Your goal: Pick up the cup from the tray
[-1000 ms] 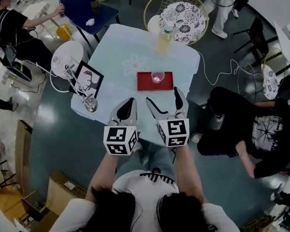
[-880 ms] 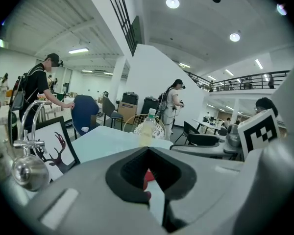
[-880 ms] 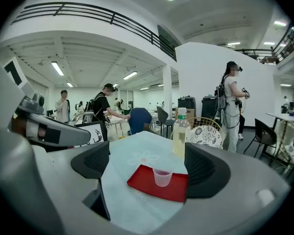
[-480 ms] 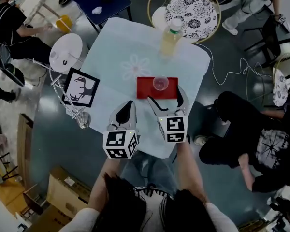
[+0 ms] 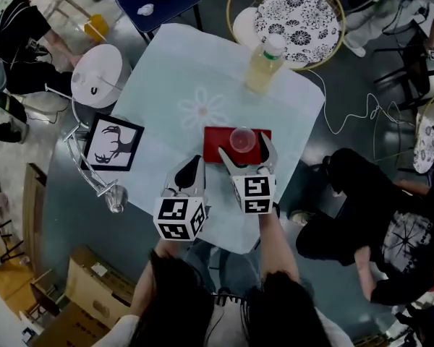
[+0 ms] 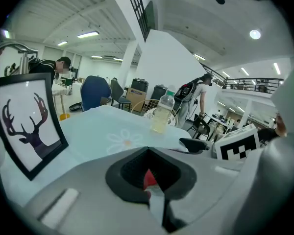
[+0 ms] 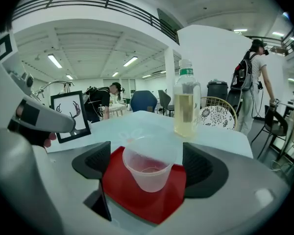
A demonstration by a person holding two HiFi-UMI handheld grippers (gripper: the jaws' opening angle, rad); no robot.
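**Right gripper** point(image 7: 148, 166): jaws spread wide. The clear plastic cup point(image 7: 147, 153) stands upright between them on the red tray point(image 7: 137, 202), with a gap showing at each pad. Beyond the jaws, a bottle of pale yellow liquid point(image 7: 186, 104) stands on the light blue tablecloth point(image 7: 137, 124). A framed deer picture point(image 7: 70, 115) stands off to their left.

**Left gripper** point(image 6: 148, 175): jaws pressed together on nothing, their tips just beside the tray's near left corner.

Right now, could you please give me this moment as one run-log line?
pre-grasp | right hand-held gripper: open, lined up on cup | cup: upright on red tray, not gripped | left hand-held gripper: shut
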